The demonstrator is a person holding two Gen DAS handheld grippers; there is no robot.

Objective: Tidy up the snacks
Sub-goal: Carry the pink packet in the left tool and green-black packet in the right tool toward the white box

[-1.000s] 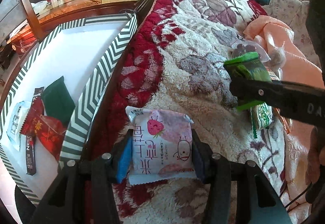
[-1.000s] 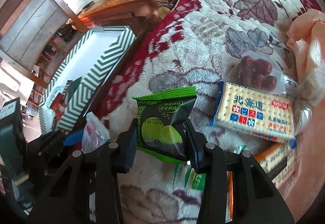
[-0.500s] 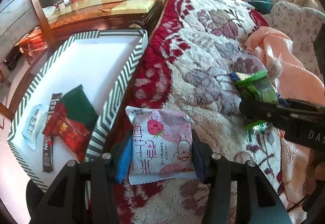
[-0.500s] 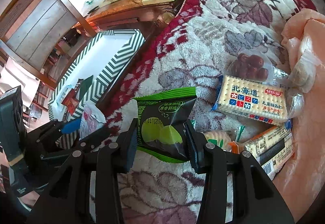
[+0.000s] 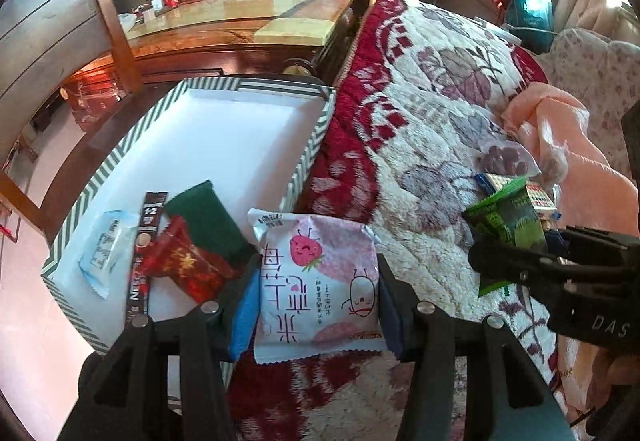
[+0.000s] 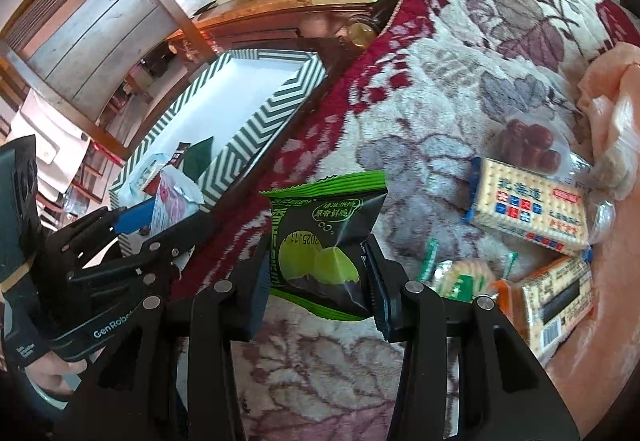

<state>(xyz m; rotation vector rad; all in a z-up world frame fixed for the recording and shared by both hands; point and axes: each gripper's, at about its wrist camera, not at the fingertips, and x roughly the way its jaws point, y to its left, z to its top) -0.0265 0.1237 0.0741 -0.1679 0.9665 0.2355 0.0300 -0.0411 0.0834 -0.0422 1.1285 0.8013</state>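
Left tool (image 5: 318, 281) pinching pink packet (image 5: 316, 277), right tool (image 6: 316, 273) pinching green packet (image 6: 324, 241); striped box (image 5: 308, 161) beside blanket (image 5: 420, 121).

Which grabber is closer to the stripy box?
Left. The left gripper, holding the pink packet, is right at the striped box wall. The right gripper, holding the green packet, is farther out over the blanket.

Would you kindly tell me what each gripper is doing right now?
Left gripper: closed on the pink snack packet.
Right gripper: closed on the green snack packet.
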